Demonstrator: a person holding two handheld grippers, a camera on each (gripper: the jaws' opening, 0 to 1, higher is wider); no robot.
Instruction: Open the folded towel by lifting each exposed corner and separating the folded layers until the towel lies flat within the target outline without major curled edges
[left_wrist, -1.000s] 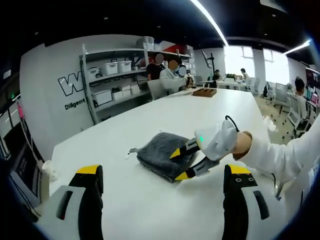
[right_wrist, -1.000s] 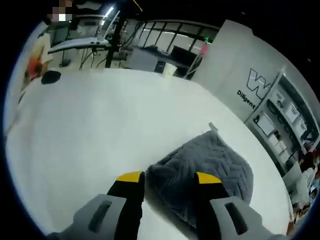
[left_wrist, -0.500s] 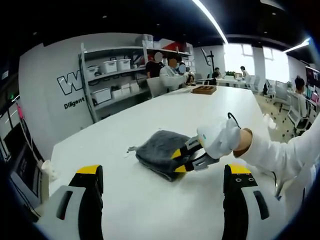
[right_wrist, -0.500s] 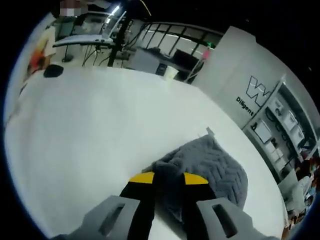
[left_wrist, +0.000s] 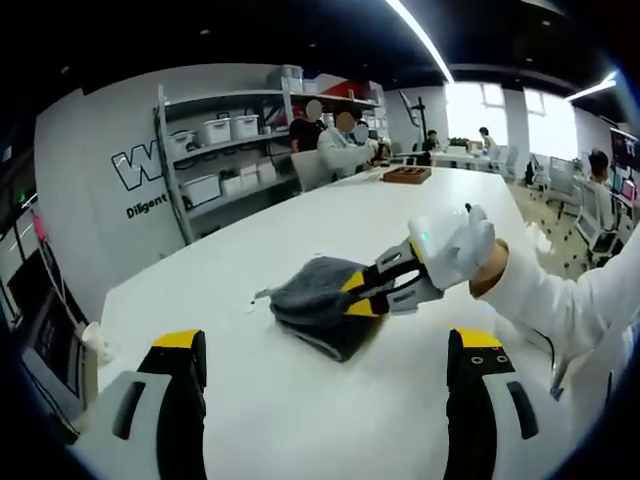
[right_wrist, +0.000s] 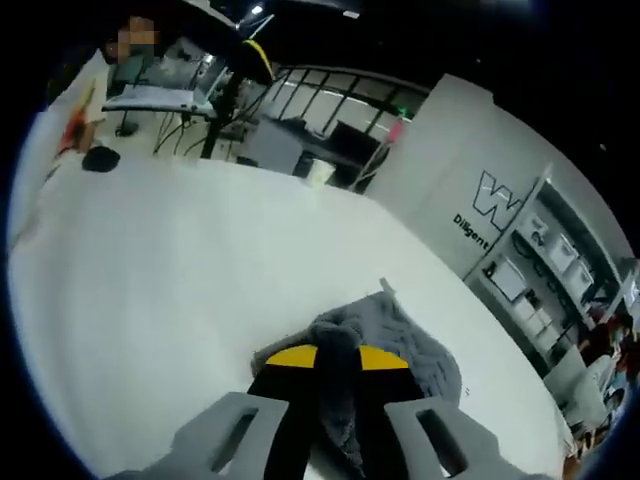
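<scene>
The grey towel (left_wrist: 318, 300) lies folded on the white table (left_wrist: 250, 400), well in from its edges and nearer the end below the shelving (left_wrist: 225, 150) than the far end where a wooden tray (left_wrist: 408, 179) sits; no target outline can be made out on the surface. The right gripper (right_wrist: 334, 357) is clamped on a fold of the towel, its yellow-tipped jaws drawn close with a ridge of grey cloth pinched between them; in the left gripper view it reaches in from the right, a gloved hand (left_wrist: 455, 250) behind it, and the nipped edge looks raised a little off the table. The left gripper (left_wrist: 325, 350) stands with its jaws spread wide and nothing between them, short of the towel; it hovers above bare table. The step in hand seems to be the first corner lift, the top layer just taken; next the right gripper should carry that corner up and away across the table so the layers peel apart; the left could pin the lower layer so the whole bundle does not drag along.
</scene>
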